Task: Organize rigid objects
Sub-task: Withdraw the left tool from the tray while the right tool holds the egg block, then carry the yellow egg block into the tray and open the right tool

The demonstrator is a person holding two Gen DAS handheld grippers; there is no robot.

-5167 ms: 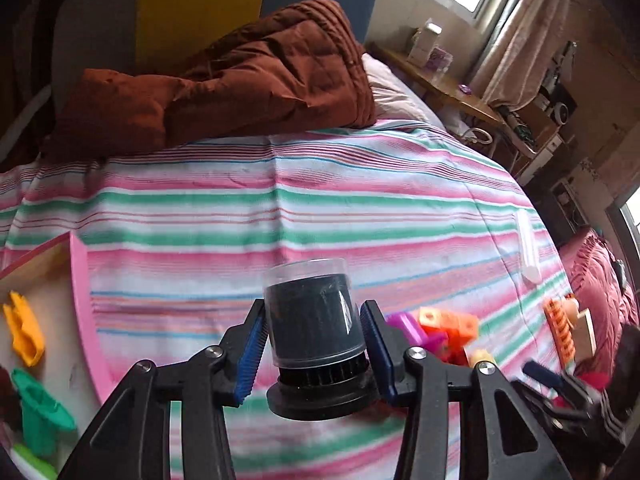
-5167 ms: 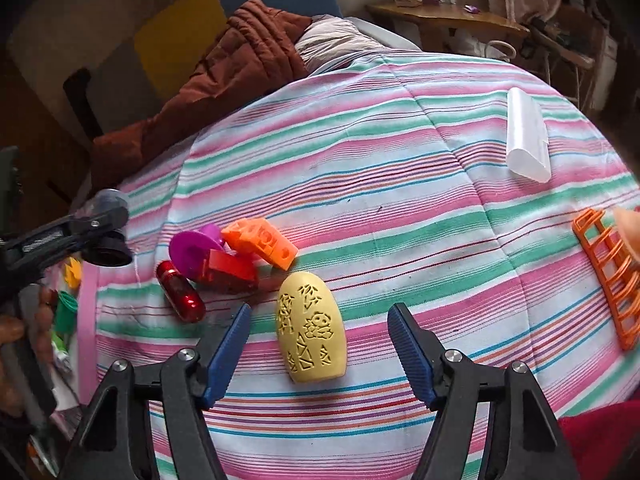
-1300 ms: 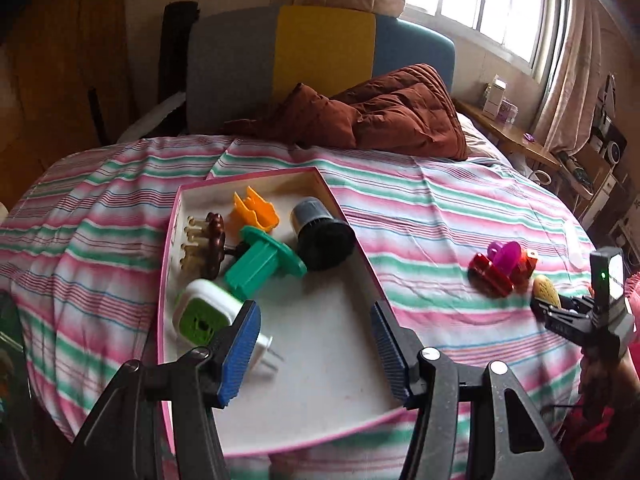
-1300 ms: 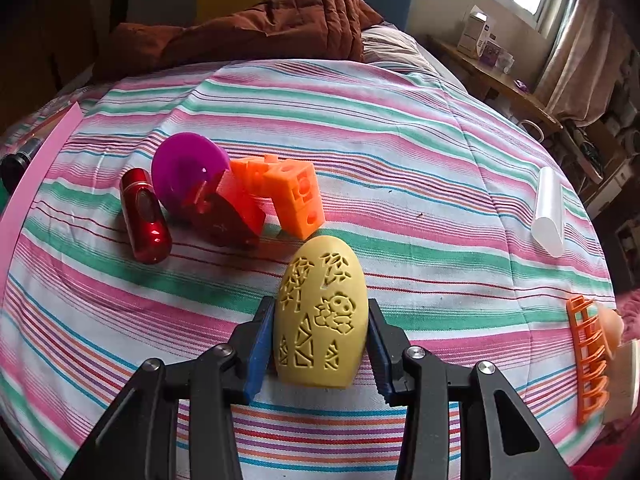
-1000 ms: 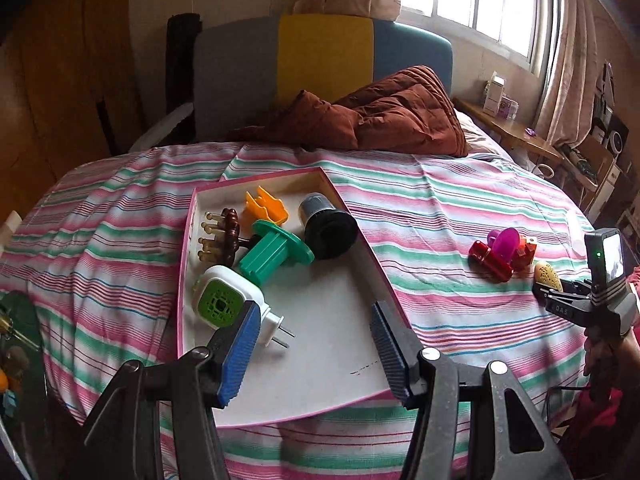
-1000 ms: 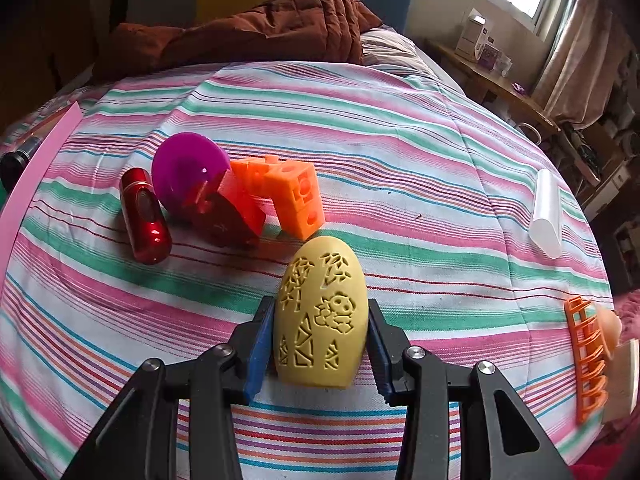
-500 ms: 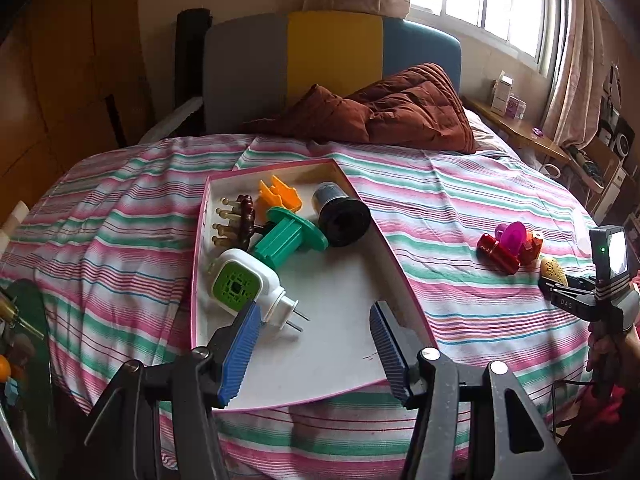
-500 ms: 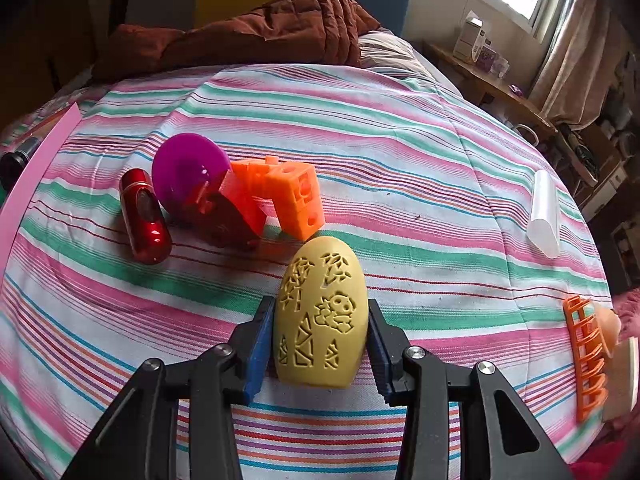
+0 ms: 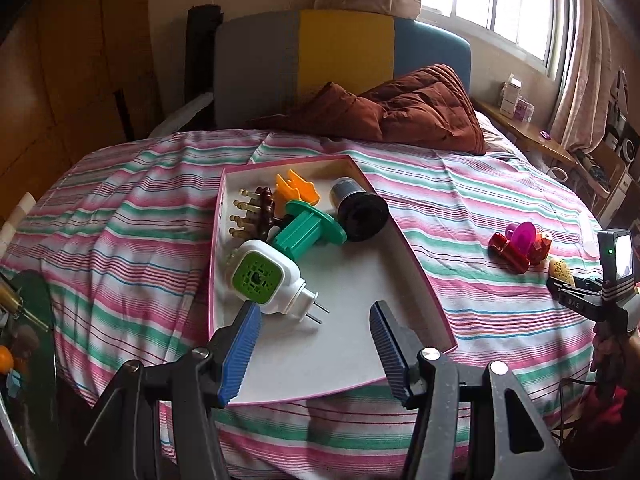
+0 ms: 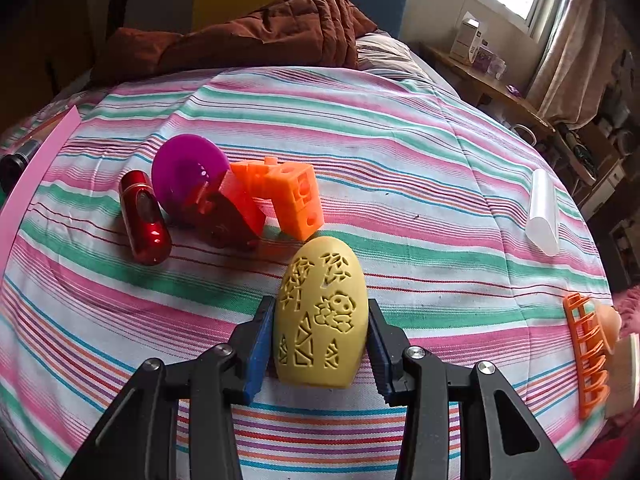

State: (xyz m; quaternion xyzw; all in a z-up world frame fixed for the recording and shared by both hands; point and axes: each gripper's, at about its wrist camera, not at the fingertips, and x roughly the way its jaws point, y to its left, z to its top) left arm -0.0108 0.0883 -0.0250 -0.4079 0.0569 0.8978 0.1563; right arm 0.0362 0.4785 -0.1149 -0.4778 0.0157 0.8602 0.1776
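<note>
Right gripper (image 10: 320,344): both blue pads pressed against the sides of a yellow egg (image 10: 322,316) with cut-out patterns; the egg stands narrow end away from the camera, on or just above the striped bedsheet (image 10: 400,152), contact with the cloth not clear from this angle. Just beyond the egg lies a cluster: orange block (image 10: 290,192) with holes, red block (image 10: 236,212) touching it, purple disc (image 10: 184,172) leaning behind, red capsule (image 10: 144,216) just left of those. A clear tube (image 10: 542,212) lies well apart to the right; an orange rack (image 10: 586,352) sits at the right edge. Left gripper (image 9: 316,344): jaws spread wide, nothing between them, hovering over the near end of a pink-rimmed tray (image 9: 424,280) on the bed. In the tray's far half: black canister (image 9: 358,208) on its side, green flanged part (image 9: 310,232) touching it, orange clip (image 9: 298,188) behind, brown comb-like piece (image 9: 260,212) to the left, white plug with green face (image 9: 268,276) nearest the gripper, prongs pointing right. The near half of the tray floor is bare white. In the left view, the same cluster and egg show far right on the sheet, beside the right gripper. A brown quilt (image 9: 400,112) is bunched at the headboard.
</note>
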